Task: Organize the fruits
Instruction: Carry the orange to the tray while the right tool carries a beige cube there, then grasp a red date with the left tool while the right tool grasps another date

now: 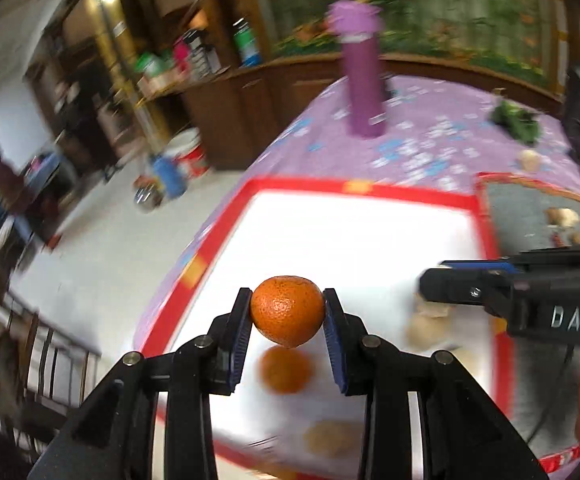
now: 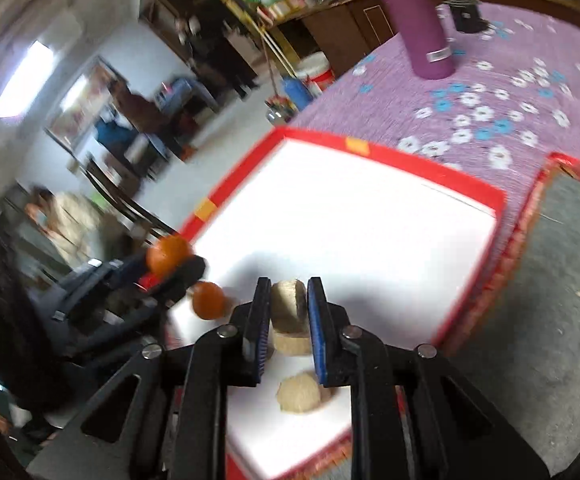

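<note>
Floral purple tablecloth bearing a red-rimmed white tray [image 1: 370, 190]; left gripper [image 1: 286, 312] clamps an orange [image 1: 287, 310] above the tray, a second orange [image 1: 286, 370] directly beneath at 6 o'clock; right gripper [image 2: 288, 320] pinches a pale round fruit [image 2: 288, 300].

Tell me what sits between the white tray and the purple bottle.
Only bare flowered purple tablecloth; nothing stands between the white tray and the purple bottle. The right wrist view shows it best, though blurred.
</note>
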A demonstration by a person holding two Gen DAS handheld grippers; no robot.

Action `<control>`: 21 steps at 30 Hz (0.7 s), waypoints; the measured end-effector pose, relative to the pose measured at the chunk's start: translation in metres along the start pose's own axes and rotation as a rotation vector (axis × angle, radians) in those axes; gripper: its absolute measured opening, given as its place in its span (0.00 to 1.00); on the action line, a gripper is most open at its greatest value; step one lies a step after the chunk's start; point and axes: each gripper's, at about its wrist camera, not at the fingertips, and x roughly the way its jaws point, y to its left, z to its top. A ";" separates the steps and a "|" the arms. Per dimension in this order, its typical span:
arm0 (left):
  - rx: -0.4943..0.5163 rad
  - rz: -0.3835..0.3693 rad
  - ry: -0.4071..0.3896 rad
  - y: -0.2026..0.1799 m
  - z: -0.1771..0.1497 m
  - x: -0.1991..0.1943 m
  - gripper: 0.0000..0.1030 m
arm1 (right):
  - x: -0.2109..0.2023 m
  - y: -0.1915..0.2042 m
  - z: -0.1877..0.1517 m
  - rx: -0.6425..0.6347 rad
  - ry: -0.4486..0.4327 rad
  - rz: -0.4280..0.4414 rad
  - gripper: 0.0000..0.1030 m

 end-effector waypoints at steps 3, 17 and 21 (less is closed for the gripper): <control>-0.030 -0.001 0.041 0.013 -0.003 0.009 0.34 | 0.010 0.009 0.005 -0.044 0.024 -0.089 0.22; -0.168 0.371 -0.307 0.096 0.034 -0.118 0.86 | -0.136 0.144 0.064 -0.380 -0.313 0.033 0.55; -0.034 0.182 -0.296 0.041 0.031 -0.103 0.86 | -0.156 0.069 0.050 -0.272 -0.308 -0.067 0.55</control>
